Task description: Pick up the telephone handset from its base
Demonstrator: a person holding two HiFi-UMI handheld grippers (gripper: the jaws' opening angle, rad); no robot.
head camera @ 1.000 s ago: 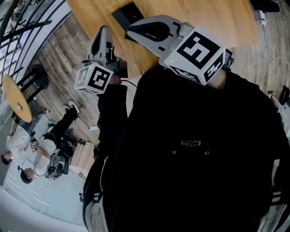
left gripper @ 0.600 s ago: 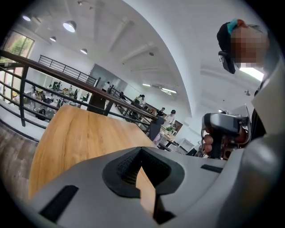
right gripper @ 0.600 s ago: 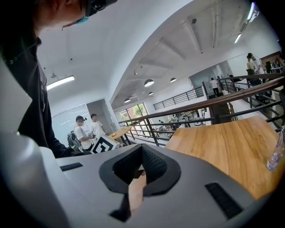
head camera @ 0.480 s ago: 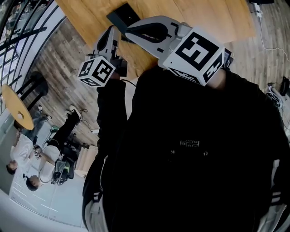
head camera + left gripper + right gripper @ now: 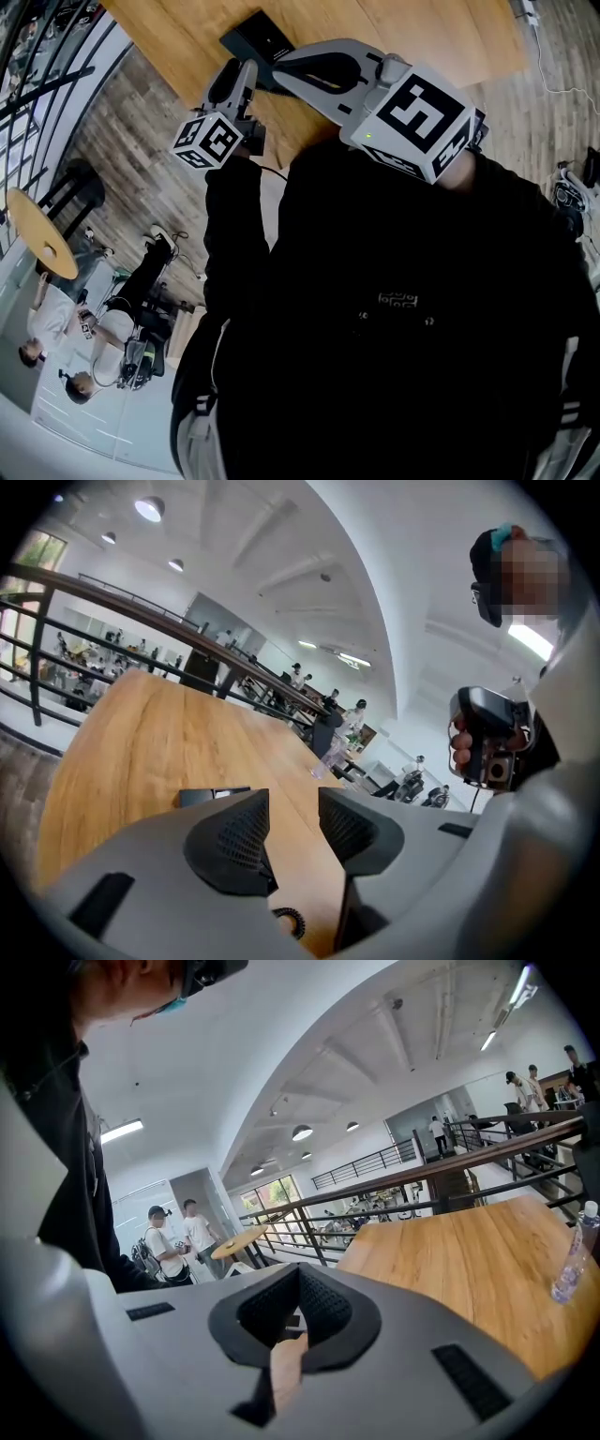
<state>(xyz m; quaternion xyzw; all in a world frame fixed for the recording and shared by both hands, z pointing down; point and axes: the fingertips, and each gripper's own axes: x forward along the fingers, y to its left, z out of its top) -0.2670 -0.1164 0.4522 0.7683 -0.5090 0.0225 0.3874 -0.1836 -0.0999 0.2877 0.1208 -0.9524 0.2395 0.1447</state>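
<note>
The black telephone (image 5: 255, 39) lies near the edge of the wooden table (image 5: 422, 33); whether its handset is on the base I cannot tell. In the left gripper view the telephone (image 5: 214, 796) shows just behind the left jaw, and a coiled cord (image 5: 286, 921) lies below the jaws. My left gripper (image 5: 244, 73) hangs at the table edge close to the telephone. The left gripper (image 5: 293, 803) has its jaws opening, with only bare wood in the gap. My right gripper (image 5: 281, 67) reaches over the table beside it. The right gripper (image 5: 300, 1274) has its tips together and holds nothing.
A clear water bottle (image 5: 572, 1260) stands far out on the table. A dark railing (image 5: 403, 1185) runs past the table. Below, on a lower floor, are a round yellow table (image 5: 37, 234) and several people (image 5: 56, 328). My own dark jacket (image 5: 394, 309) fills the lower head view.
My left gripper has moved toward the table edge, closer to the telephone. The right gripper has stayed nearly still.
</note>
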